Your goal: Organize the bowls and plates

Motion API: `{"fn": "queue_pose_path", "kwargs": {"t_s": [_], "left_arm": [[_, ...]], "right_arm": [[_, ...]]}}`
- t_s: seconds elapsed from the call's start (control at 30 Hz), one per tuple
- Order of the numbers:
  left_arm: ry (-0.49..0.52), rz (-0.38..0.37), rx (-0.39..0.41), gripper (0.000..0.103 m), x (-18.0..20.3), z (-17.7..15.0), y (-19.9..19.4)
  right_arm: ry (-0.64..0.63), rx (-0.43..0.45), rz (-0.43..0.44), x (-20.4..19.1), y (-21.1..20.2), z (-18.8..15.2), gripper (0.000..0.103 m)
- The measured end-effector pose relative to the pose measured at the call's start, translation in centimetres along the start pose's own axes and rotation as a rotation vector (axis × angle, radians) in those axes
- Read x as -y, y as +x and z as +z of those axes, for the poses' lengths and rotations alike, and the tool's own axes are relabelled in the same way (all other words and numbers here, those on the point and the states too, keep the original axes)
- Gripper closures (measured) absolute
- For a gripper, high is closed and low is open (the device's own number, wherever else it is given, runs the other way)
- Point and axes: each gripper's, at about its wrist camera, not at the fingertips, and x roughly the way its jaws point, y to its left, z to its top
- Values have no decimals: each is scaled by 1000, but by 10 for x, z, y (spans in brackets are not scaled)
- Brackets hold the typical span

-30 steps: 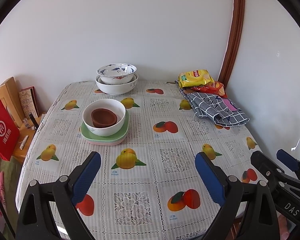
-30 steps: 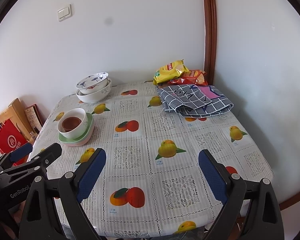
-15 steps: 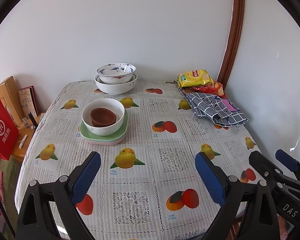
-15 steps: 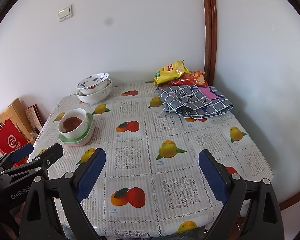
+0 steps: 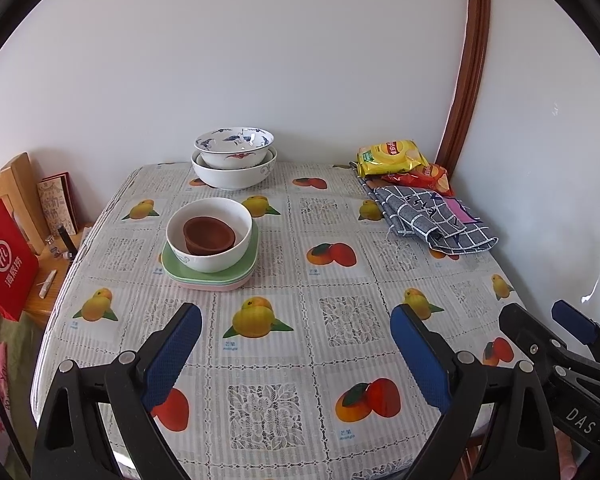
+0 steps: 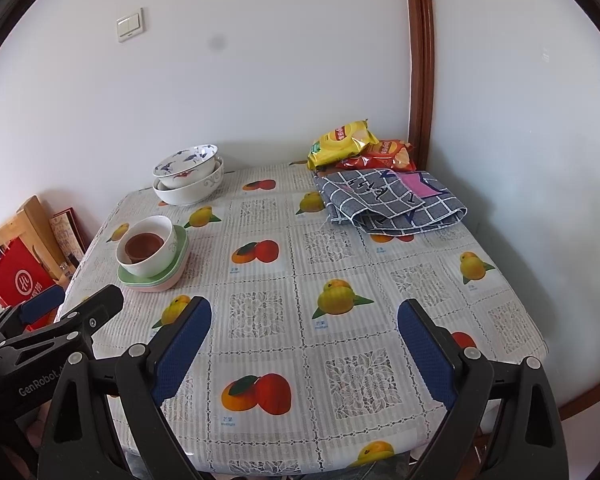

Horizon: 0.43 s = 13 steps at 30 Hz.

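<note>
A small brown bowl (image 5: pixel 209 234) sits inside a white bowl (image 5: pixel 216 256), which stands on a stack of green and pink plates (image 5: pixel 212 278) at the table's left. A blue-patterned bowl (image 5: pixel 234 146) is nested in a larger white bowl (image 5: pixel 234 176) at the back by the wall. Both stacks show in the right wrist view too: the brown bowl (image 6: pixel 143 245), the plates (image 6: pixel 156 282), the patterned bowl (image 6: pixel 186 164). My left gripper (image 5: pixel 296 336) is open and empty over the near table edge. My right gripper (image 6: pixel 305 336) is open and empty, to its right.
The table (image 5: pixel 340 360) has a fruit-print cloth. Snack bags (image 5: pixel 394 157) and a folded checked cloth (image 5: pixel 432 216) lie at the back right corner. A red bag (image 5: pixel 4 256) and a wooden stand (image 5: pixel 16 184) are left of the table. Walls close the back and right.
Both grippers have drifted very slightly; the view has shifted a little. The bowls and plates have not moved.
</note>
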Motion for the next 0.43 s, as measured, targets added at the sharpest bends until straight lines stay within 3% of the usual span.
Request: {"fn": "queue_pose_path", "kwargs": {"t_s": [0.43], "left_arm": [[-3,16,25,7,-5,3,9]], "right_arm": [[-12,1,-3,-5,9,-1,7]]}}
